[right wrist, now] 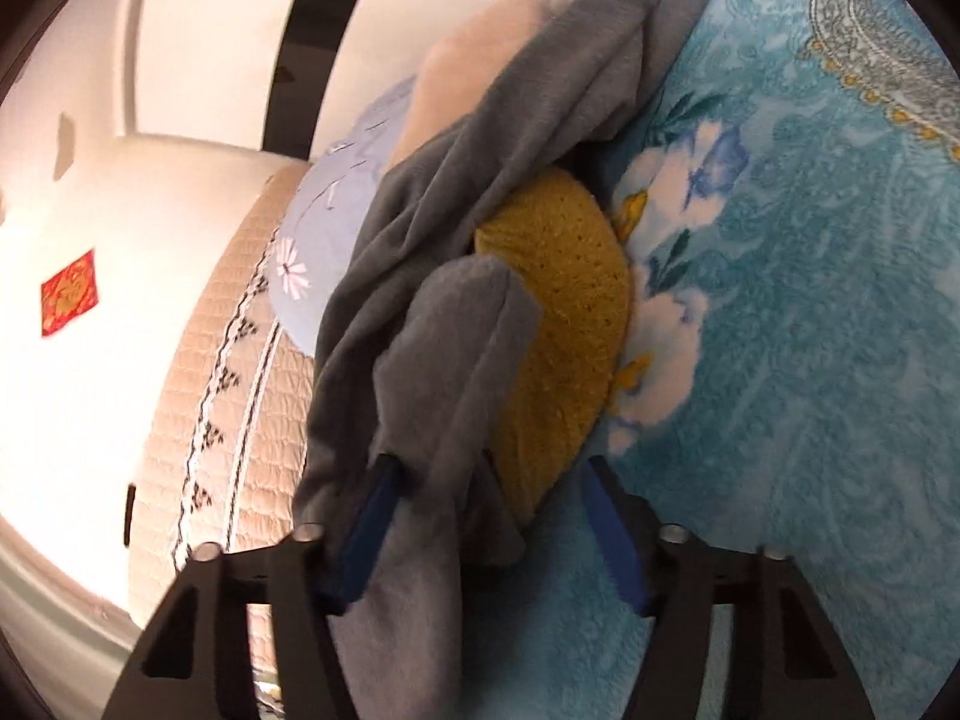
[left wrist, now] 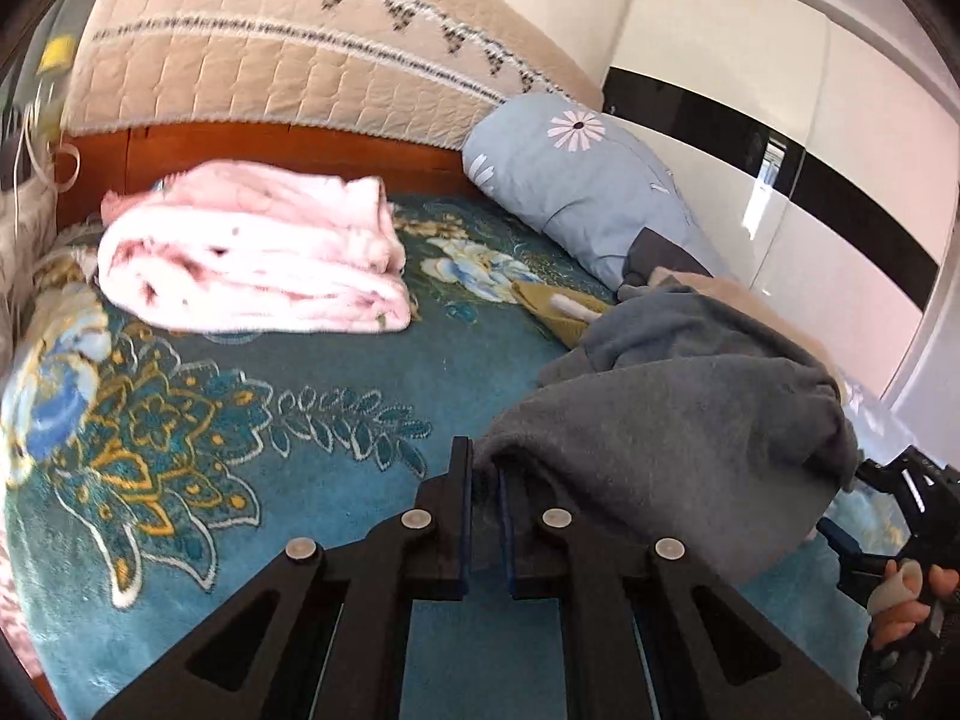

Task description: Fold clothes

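Grey sweatshirt (left wrist: pixel 678 420) fills the right of the left wrist view, a soft fleecy garment bunched on the teal floral blanket (left wrist: pixel 252 420) of the bed, its near edge drawn to a point between the fingers of the left hand-held gripper (left wrist: pixel 485 480); that gripper is closed tight on the fabric and points slightly downward over the bed. Behind the garment lie a mustard knit piece (left wrist: pixel 558 309), a pale blue flowered pillow (left wrist: pixel 576 192) and a folded pink blanket (left wrist: pixel 258 258), with a quilted beige headboard cover (left wrist: pixel 288 54) beyond. At the right edge a person's hand (left wrist: pixel 906 606) grips the black handle of the other tool. In the right wrist view the scene is rolled sideways: the grey sweatshirt (right wrist: pixel 480 228) drapes over the mustard knit piece (right wrist: pixel 564 324), and a rounded fold of it reaches down between the blue pads of the right hand-held gripper (right wrist: pixel 486 498). Its jaws stand partly apart; the left pad touches the cloth while the right pad is clear of it, so no grip is made.
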`<state>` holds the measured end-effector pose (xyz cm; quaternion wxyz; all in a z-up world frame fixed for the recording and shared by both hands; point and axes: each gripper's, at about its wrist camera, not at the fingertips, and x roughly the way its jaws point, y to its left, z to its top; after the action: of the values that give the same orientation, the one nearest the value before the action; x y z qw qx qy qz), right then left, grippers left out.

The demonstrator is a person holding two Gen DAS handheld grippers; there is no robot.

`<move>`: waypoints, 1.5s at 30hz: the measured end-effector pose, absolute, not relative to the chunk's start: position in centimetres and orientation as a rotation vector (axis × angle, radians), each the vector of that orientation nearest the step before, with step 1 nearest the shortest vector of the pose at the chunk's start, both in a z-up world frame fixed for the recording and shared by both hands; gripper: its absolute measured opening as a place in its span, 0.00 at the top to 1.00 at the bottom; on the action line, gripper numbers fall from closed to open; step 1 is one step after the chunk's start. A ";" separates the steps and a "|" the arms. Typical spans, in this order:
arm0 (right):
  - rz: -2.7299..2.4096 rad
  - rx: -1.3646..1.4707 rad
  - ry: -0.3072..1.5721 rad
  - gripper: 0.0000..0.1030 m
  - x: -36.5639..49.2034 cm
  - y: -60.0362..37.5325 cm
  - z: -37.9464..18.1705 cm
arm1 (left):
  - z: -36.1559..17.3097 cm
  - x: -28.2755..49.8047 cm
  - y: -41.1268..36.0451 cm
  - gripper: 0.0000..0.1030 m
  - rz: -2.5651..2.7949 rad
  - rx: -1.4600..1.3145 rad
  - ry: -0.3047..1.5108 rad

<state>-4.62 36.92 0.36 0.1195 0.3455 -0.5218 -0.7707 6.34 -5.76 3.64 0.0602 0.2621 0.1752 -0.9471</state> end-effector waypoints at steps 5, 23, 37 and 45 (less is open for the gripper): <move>-2.262 1.021 -1.539 0.82 -7.1 37.2 2.9 | 3.7 6.7 -6.1 0.93 -2.886 0.787 0.586; -2.685 0.389 -0.663 0.95 10.5 32.1 25.6 | 4.3 8.5 -5.9 0.93 -2.986 0.767 0.736; -2.771 1.061 -0.675 0.95 11.2 35.4 11.1 | 2.1 7.6 -9.4 0.84 -2.888 0.909 1.047; -2.894 1.026 -0.938 0.96 10.0 42.7 11.1 | 1.7 7.0 -7.7 0.47 -3.001 1.089 1.132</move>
<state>9.99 42.73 11.09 -0.0344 0.3193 -0.2920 -0.9009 7.00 -7.70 1.66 -0.1225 0.3190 0.3316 -0.8794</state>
